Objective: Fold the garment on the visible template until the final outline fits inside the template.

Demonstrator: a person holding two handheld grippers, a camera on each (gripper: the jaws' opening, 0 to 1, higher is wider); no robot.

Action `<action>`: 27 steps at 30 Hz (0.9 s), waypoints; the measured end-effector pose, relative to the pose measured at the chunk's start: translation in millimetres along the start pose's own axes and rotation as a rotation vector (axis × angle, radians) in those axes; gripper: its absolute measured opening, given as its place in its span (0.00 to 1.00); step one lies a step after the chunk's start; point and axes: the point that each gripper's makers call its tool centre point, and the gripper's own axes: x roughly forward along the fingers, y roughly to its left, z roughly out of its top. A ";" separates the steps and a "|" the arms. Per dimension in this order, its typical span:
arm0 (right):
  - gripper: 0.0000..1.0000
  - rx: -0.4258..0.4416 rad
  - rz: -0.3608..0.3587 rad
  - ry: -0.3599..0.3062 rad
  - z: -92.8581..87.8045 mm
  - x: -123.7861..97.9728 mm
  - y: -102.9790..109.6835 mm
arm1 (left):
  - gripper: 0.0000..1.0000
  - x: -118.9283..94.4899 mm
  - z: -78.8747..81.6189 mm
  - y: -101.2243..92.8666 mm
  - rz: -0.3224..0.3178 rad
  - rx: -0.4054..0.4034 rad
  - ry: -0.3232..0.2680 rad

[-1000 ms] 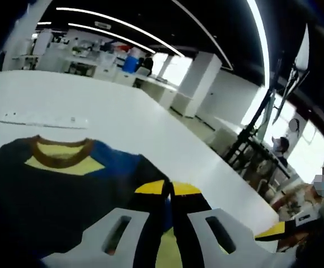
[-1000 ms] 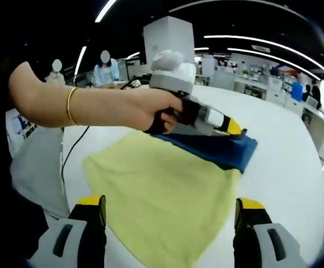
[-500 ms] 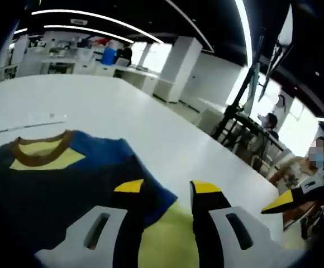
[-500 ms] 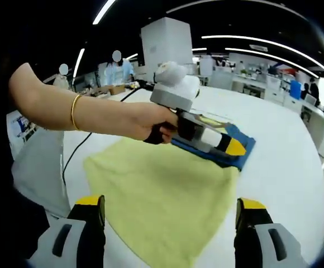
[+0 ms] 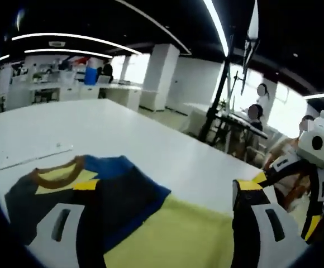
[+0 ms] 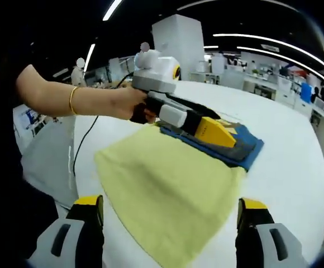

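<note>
Since the earlier frames, the jaws of the left gripper (image 5: pixel 162 192) are being spread wide and the tool is being lifted clear of the garment (image 6: pixel 170 192); nothing is being held between them. The right gripper (image 6: pixel 170 207) is being kept with its jaws well apart and empty, just short of the garment's near edge.

The garment is lying flat on the white table (image 6: pixel 296 167), with a navy back panel, a brighter blue edge and a brown-ribbed collar (image 5: pixel 58 170) at the far end. A pale yellow layer is being shown folded over the nearer part. No template outline is being made out beneath it.

As a judgement, the next fold is being set up: both near corners of the yellow layer are best pinched through all layers together, lifted only slightly and carried evenly toward the collar, so that the edge is being kept straight.

The cloth is looking soft, matte and limp, likely a knit that is creasing easily and sliding on the smooth tabletop.
</note>
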 end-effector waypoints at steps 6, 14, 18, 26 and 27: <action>0.99 -0.018 0.024 0.015 -4.7 -7.1 3.7 | 0.99 -31.5 -17.2 -20.8 -0.049 0.113 0.090; 0.97 -0.046 0.052 0.050 -13.7 -13.6 10.1 | 0.99 -72.1 -31.1 -27.7 -0.047 0.145 0.119; 0.95 -0.062 0.077 0.061 -16.0 -15.5 14.8 | 0.99 -94.7 -39.3 -27.3 -0.038 0.120 0.132; 0.92 -0.133 0.122 0.135 -30.3 -15.5 24.9 | 0.99 -141.4 -61.0 -30.7 -0.013 0.133 0.184; 0.91 -0.134 0.124 0.143 -32.0 -15.0 25.6 | 0.99 -145.9 -63.3 -30.8 -0.007 0.127 0.191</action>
